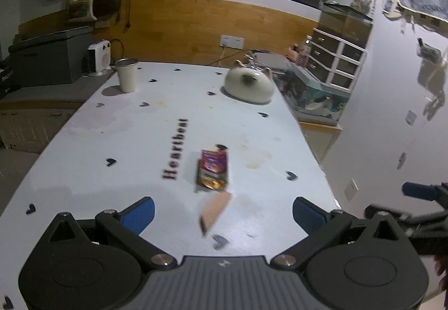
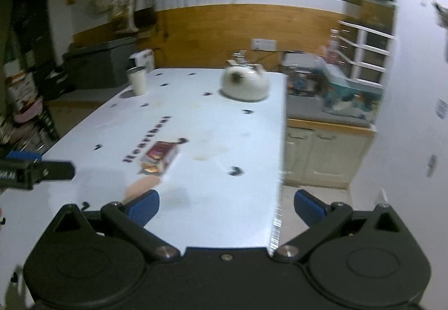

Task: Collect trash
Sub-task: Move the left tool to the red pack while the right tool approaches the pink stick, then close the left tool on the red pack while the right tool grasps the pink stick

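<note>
Left gripper [image 1: 223, 213] was released, jaws spread wide and empty, low over the white heart-printed bench [image 1: 84, 141]. The crumpled purple-and-orange snack wrapper [image 1: 212, 168] lay flat just ahead of it on the centreline, a flat pink strip [image 1: 215, 210] between the fingertips, touching the wrapper's near end or nearly so. That alignment suggested a pick-up approach. Right gripper [image 2: 226, 206] was also released and empty, straddling the bench's right edge, wrapper ahead-left; probably waiting. No bin visible.
</note>
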